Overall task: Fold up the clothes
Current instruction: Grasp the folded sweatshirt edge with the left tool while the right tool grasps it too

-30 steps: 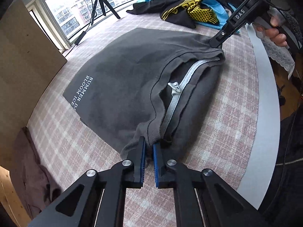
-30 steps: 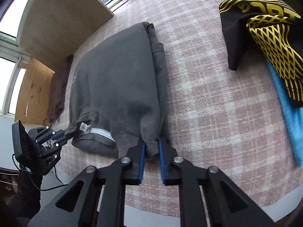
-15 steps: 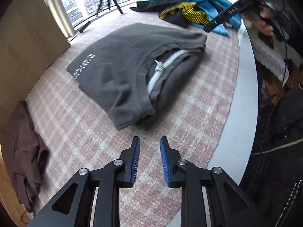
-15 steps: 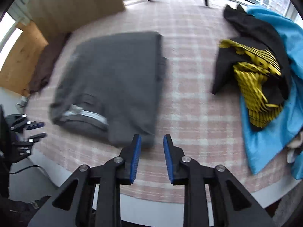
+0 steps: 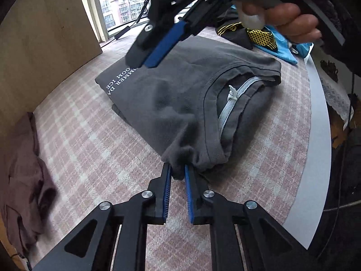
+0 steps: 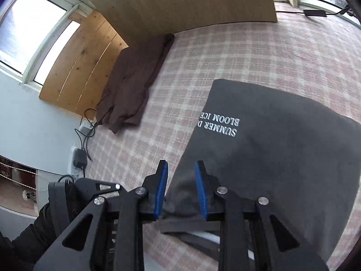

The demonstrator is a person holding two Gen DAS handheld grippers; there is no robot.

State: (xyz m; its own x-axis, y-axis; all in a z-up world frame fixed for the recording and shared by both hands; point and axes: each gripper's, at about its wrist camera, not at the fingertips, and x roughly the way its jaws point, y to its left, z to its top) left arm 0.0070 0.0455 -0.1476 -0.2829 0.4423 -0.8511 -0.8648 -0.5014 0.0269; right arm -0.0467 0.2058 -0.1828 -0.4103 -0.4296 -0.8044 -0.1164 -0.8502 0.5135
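Note:
A grey T-shirt (image 5: 180, 90) lies folded on the pink plaid table cover, white print at its far end and collar (image 5: 227, 110) toward me. My left gripper (image 5: 177, 169) is at the near corner beside the collar. Its jaws are closing, with a bunch of grey fabric pinched between the blue pads. My right gripper (image 5: 144, 62), held by a hand (image 5: 286, 15), hangs just above the printed end. In the right wrist view, the right gripper (image 6: 180, 167) stands open over the T-shirt (image 6: 282, 158) near the print (image 6: 220, 125), gripping nothing.
A brown garment (image 5: 24, 180) lies crumpled at the left, by a wooden board (image 5: 45, 33). Black, yellow and blue clothes (image 5: 261, 38) are piled at the far right. The table's grey rim (image 5: 315, 135) curves along the right. A power strip with cables (image 6: 77, 158) sits beyond the edge.
Both grippers let go of the shirt and drew back open. The left has since come in and closed on the collar-side corner; the right has swung across to above the printed end.

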